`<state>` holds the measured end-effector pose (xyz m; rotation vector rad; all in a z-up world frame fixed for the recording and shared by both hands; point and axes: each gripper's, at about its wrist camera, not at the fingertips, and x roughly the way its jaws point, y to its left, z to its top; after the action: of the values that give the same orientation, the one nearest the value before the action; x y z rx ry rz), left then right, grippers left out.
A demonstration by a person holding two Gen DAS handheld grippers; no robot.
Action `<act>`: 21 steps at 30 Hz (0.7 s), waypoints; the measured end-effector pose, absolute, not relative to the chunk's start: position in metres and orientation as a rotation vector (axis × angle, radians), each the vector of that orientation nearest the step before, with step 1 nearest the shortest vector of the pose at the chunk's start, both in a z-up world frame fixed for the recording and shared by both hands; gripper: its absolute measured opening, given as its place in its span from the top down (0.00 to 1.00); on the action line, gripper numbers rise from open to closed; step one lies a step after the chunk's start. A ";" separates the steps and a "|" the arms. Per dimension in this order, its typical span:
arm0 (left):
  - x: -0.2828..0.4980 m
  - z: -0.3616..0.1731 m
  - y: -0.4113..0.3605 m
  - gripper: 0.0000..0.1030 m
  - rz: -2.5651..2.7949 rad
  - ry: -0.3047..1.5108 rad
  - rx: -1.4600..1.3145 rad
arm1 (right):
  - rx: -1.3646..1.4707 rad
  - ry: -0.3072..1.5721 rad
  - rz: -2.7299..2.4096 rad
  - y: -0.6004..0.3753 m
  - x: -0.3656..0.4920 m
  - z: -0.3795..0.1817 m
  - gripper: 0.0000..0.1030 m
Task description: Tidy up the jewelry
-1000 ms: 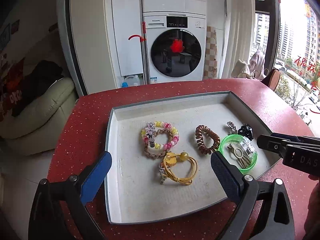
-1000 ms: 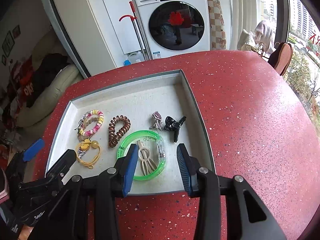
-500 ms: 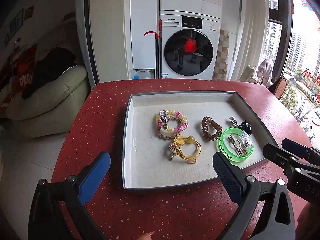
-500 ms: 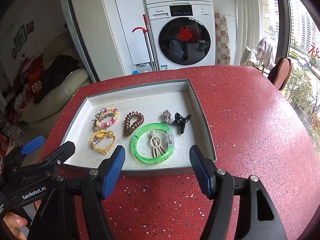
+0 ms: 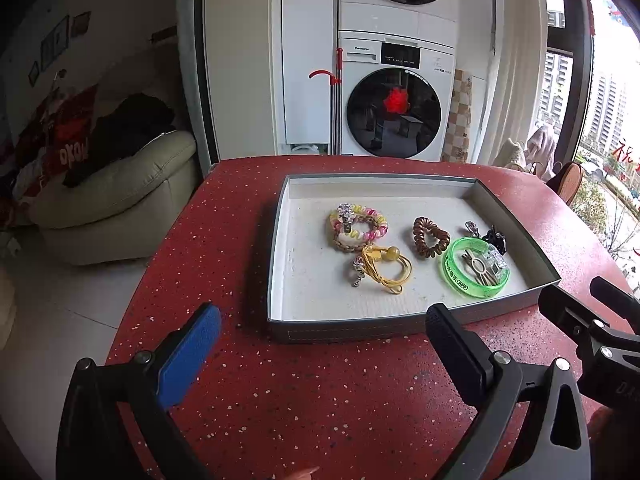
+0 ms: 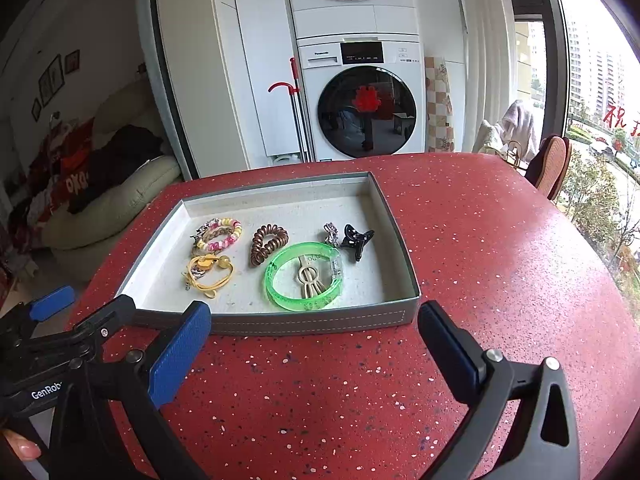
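Note:
A grey tray (image 5: 280, 240) (image 6: 312, 322) sits on the red table and holds the jewelry. Inside lie a green bangle (image 5: 456, 276) (image 6: 276, 276) around a beige hair clip (image 6: 308, 280), a brown spiral hair tie (image 5: 430, 236) (image 6: 268, 242), a yellow beaded hair tie (image 5: 384, 268) (image 6: 210, 276), a pink-yellow bead bracelet (image 5: 360, 224) (image 6: 220, 236), a silver clip (image 6: 331, 232) and a black claw clip (image 6: 356, 240). My left gripper (image 5: 322, 316) hovers open before the tray's near wall. My right gripper (image 6: 314, 312) is also short of the tray, its jaws opening wide, nothing between them.
The red speckled table (image 6: 480, 260) is round, with its edge falling away at left and right. A cream sofa (image 5: 120, 184) stands off to the left, a washing machine (image 6: 364, 104) behind, and a chair (image 6: 552, 164) by the window at right.
Both grippers have drawn back from over the tray to the table in front of it. The right jaws, narrow above the green bangle before, have spread wide.

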<state>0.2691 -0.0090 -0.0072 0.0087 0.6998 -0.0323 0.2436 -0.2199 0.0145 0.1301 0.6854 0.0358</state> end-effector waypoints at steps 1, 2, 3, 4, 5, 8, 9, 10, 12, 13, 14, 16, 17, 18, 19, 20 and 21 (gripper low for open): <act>0.267 -0.007 -0.009 0.00 -0.025 0.692 0.016 | 0.132 0.687 0.033 -0.221 0.243 0.014 0.00; 0.265 -0.007 -0.010 0.00 -0.018 0.685 0.023 | 0.134 0.688 0.032 -0.222 0.242 0.013 0.00; 0.264 -0.007 -0.011 0.00 -0.014 0.681 0.028 | 0.135 0.689 0.030 -0.223 0.241 0.012 0.00; 0.262 -0.007 -0.011 0.00 -0.012 0.679 0.030 | 0.135 0.689 0.028 -0.223 0.240 0.012 0.00; 0.261 -0.007 -0.011 0.00 -0.012 0.679 0.030 | 0.137 0.689 0.027 -0.224 0.240 0.011 0.00; 0.257 -0.009 -0.012 0.00 -0.007 0.681 0.035 | 0.138 0.691 0.022 -0.225 0.238 0.011 0.00; 0.256 -0.009 -0.012 0.00 -0.007 0.683 0.034 | 0.138 0.690 0.020 -0.225 0.238 0.011 0.00; 0.256 -0.010 -0.012 0.00 -0.009 0.686 0.033 | 0.138 0.689 0.019 -0.225 0.237 0.012 0.00; 0.255 -0.010 -0.012 0.00 -0.010 0.691 0.030 | 0.137 0.688 0.017 -0.225 0.237 0.012 0.00; 0.254 -0.010 -0.012 0.00 -0.009 0.691 0.029 | 0.137 0.688 0.017 -0.225 0.237 0.012 0.00; 0.254 -0.009 -0.012 0.00 -0.009 0.690 0.028 | 0.136 0.689 0.018 -0.225 0.237 0.012 0.00; 0.252 -0.008 -0.012 0.00 -0.009 0.687 0.030 | 0.136 0.688 0.018 -0.225 0.236 0.012 0.00; 0.251 -0.008 -0.013 0.00 -0.010 0.685 0.032 | 0.135 0.687 0.019 -0.225 0.236 0.012 0.00; 0.251 -0.008 -0.013 0.00 -0.012 0.683 0.034 | 0.133 0.686 0.019 -0.225 0.235 0.012 0.00; 0.250 -0.007 -0.014 0.00 -0.013 0.682 0.035 | 0.131 0.687 0.020 -0.225 0.235 0.013 0.00; 0.250 -0.007 -0.014 0.00 -0.014 0.682 0.036 | 0.130 0.687 0.021 -0.224 0.235 0.013 0.00; 0.250 -0.007 -0.014 0.00 -0.014 0.681 0.037 | 0.130 0.685 0.020 -0.224 0.235 0.013 0.00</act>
<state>0.2495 -0.0142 -0.0067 0.0371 0.6813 -0.0143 0.2350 -0.2242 0.0127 0.1302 0.6854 0.0198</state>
